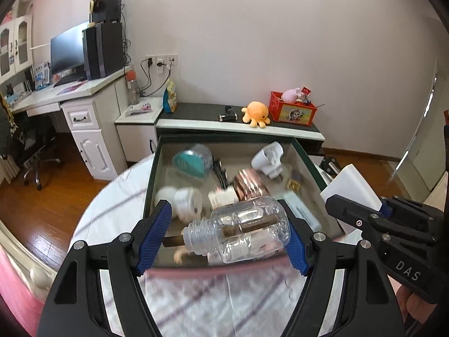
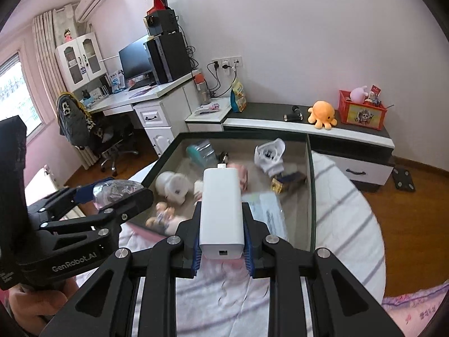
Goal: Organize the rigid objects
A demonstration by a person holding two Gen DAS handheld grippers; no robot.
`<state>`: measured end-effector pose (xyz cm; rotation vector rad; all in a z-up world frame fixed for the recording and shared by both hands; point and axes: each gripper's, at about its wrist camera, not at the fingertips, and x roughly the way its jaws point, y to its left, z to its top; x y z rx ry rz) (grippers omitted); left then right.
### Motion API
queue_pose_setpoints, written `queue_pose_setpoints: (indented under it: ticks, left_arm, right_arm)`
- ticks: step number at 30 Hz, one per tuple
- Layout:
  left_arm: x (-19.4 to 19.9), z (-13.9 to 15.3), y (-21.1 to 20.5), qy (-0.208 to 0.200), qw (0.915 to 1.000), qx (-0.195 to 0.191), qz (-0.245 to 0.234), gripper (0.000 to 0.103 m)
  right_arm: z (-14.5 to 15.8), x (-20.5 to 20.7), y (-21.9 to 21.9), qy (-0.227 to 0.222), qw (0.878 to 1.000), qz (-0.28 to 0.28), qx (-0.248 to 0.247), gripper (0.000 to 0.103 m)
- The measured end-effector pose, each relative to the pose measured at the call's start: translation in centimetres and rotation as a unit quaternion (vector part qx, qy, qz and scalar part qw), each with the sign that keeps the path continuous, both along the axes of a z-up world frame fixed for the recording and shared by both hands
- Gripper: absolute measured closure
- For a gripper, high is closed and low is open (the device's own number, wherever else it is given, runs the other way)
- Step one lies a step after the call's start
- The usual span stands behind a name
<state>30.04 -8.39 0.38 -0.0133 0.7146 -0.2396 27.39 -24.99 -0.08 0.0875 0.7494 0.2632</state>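
**Both tools loaded above the drawer**

At left, left tool (image 1: pixel 227 234) clamped on a clear plastic bottle (image 1: pixel 247 229), hovering over the near edge of the open drawer (image 1: pixel 306 151). At right, right tool (image 2: pixel 221 234) clamped on a white rectangular device (image 2: pixel 221 210). Sorting apparently midway: drawer cluttered with a teal-lidded container (image 1: pixel 190 160), a copper cup (image 1: pixel 249 186), white pieces.

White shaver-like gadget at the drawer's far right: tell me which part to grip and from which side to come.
Both grippers are full now: the left gripper carries the clear bottle, the right gripper the white power bank. Once one is free, I'd come from above onto the white gadget and pinch its narrower lower body; the flared head looks too wide, and the drawer wall crowds side approaches.
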Motion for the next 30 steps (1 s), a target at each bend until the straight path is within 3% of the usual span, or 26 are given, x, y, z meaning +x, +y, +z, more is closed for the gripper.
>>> queue_pose_setpoints:
  ticks: [6, 13, 18, 22, 25, 27, 29, 30]
  left_arm:
    - [4.0, -0.7, -0.7, 0.001, 1.0, 0.005, 0.004, 0.027]
    - [8.7, -4.6, -2.0, 0.043, 0.9989, 0.021, -0.002, 0.027]
    - [10.7, -6.9, -2.5, 0.074, 0.9967, 0.031, -0.011, 0.026]
    - [10.6, -7.1, -2.6, 0.069, 0.9967, 0.042, -0.006, 0.018]
    - [9.6, -6.5, -1.7, 0.057, 0.9979, 0.032, 0.001, 0.011]
    - [8.7, -5.8, -0.7, 0.045, 0.9988, 0.016, 0.008, 0.002]
    - [7.2, -4.6, 0.1, 0.019, 0.9997, -0.001, 0.013, 0.0]
    - [6.3, -4.0, 0.4, 0.008, 0.9998, 0.0, 0.018, 0.0]
  right_arm:
    - [-1.2, 4.9, -0.4, 0.015, 1.0, -0.01, -0.011, 0.079]
    - [-5.0, 10.0, -0.2, 0.059, 0.998, -0.018, -0.032, 0.079]
    - [-6.6, 11.5, -0.1, 0.079, 0.996, -0.023, -0.044, 0.079]
    - [-6.6, 11.4, -0.3, 0.074, 0.995, -0.028, -0.056, 0.073]
    - [-6.5, 11.1, -1.2, 0.075, 0.995, -0.047, -0.052, 0.041]
    - [-6.2, 10.5, -1.9, 0.071, 0.995, -0.059, -0.035, 0.013]
    - [-5.5, 9.7, -2.6, 0.065, 0.996, -0.064, -0.008, 0.0]
    - [-5.1, 9.4, -2.8, 0.061, 0.996, -0.063, 0.004, 0.0]
